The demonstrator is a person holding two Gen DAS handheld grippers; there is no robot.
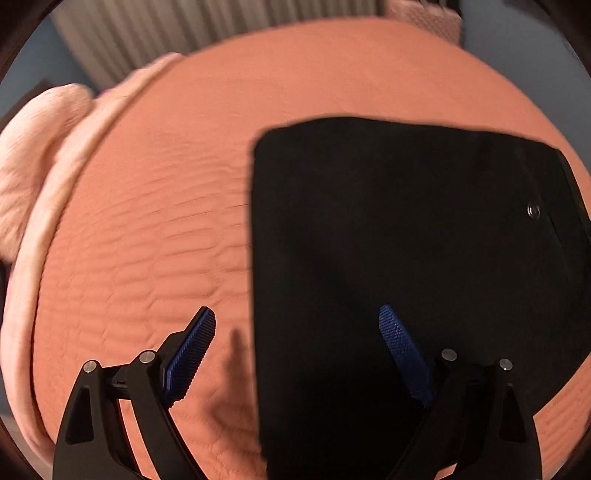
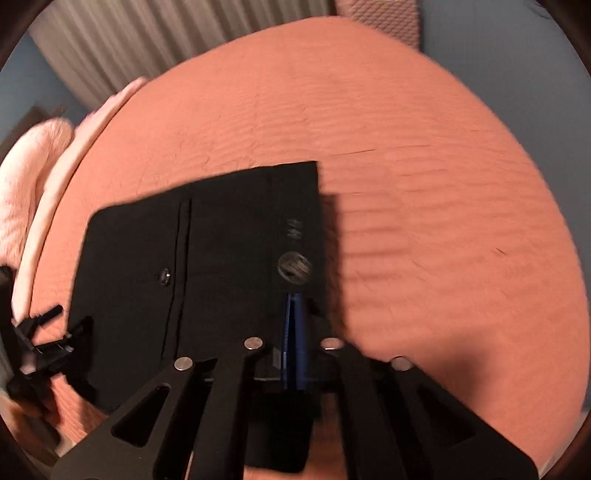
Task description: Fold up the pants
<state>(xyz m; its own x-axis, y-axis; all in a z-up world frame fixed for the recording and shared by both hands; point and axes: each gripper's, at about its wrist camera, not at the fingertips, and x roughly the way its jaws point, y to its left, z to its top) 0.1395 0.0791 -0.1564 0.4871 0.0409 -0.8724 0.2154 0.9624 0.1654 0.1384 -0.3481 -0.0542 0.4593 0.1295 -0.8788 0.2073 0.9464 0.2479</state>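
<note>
Black pants (image 1: 406, 258) lie folded into a rectangle on an orange quilted bedspread (image 1: 166, 221). My left gripper (image 1: 295, 317) is open above the pants' near left edge, one blue pad over the bedspread and one over the fabric. In the right wrist view the pants (image 2: 221, 266) show a back pocket with a button (image 2: 164, 276) and a waistband with a large button (image 2: 294, 268). My right gripper (image 2: 294, 299) is shut on the waistband edge near that button. The left gripper shows at that view's left edge (image 2: 44, 332).
A pale pink knitted blanket (image 1: 33, 166) is bunched at the bed's left edge. A pink cushion (image 2: 380, 18) sits at the far end. A ribbed radiator or curtain (image 2: 147, 33) stands behind the bed.
</note>
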